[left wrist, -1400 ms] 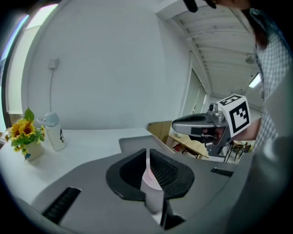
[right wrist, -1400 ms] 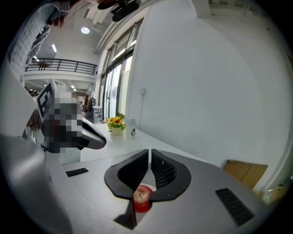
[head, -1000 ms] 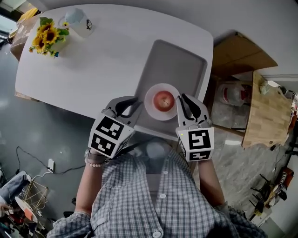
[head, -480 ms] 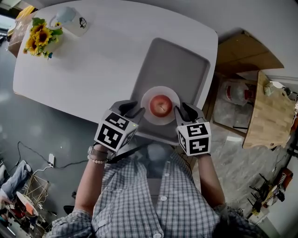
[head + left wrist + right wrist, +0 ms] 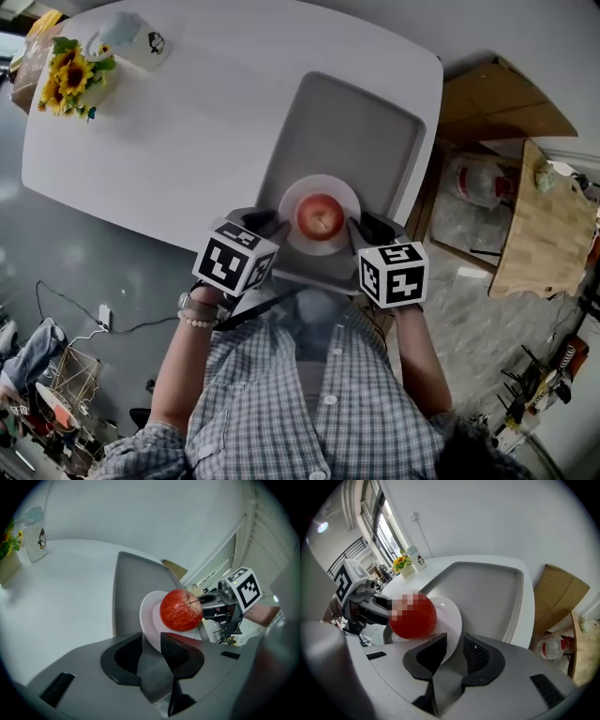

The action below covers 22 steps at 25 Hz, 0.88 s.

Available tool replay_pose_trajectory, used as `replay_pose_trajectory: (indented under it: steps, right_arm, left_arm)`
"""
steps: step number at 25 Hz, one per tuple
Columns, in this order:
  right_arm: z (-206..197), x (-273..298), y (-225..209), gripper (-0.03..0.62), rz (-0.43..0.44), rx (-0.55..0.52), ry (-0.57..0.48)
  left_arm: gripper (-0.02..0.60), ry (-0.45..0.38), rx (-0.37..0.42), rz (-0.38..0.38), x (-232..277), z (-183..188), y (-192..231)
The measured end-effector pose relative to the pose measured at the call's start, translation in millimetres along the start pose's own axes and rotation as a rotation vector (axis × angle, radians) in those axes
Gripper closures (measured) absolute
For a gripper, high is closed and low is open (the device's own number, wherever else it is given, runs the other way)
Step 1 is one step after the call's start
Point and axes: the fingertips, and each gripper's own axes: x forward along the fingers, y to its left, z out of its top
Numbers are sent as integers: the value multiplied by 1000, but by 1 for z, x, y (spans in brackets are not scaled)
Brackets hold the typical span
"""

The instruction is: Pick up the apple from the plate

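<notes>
A red apple [image 5: 320,217] sits on a white plate [image 5: 295,194] at the near end of a grey tray [image 5: 347,122]. My left gripper [image 5: 265,223] is at the plate's left rim and my right gripper [image 5: 362,226] at its right rim. In the left gripper view the jaws of the left gripper [image 5: 151,639] stand apart with the plate [image 5: 148,620] edge between them, the apple [image 5: 180,610] just beyond. In the right gripper view the right gripper [image 5: 453,639] likewise straddles the plate [image 5: 451,616] rim, its pads not pressing, with the apple [image 5: 412,618] up to the left.
The tray lies on a white table [image 5: 187,122]. A pot of sunflowers [image 5: 66,70] and a white mug [image 5: 127,37] stand at its far left corner. Right of the table are a cardboard box [image 5: 497,103], a plastic bottle [image 5: 473,183] and a wooden board [image 5: 539,225].
Both grippers have come down and in toward the plate, and their jaws now reach its left and right rims. The apple and plate have not moved.
</notes>
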Motion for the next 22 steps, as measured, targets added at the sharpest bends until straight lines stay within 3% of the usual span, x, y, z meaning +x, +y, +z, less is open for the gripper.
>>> replay_pose_trajectory:
  steps: [5, 14, 22]
  right_arm:
    - [-3, 1, -1, 508, 45, 105, 9]
    - [-3, 1, 0, 508, 68, 115, -21]
    - [-5, -1, -2, 511, 57, 216, -23]
  left_arm:
    - [477, 26, -10, -13, 7, -4, -3]
    - [479, 28, -14, 3, 7, -4, 0]
    - [498, -9, -122, -14, 8, 3, 4]
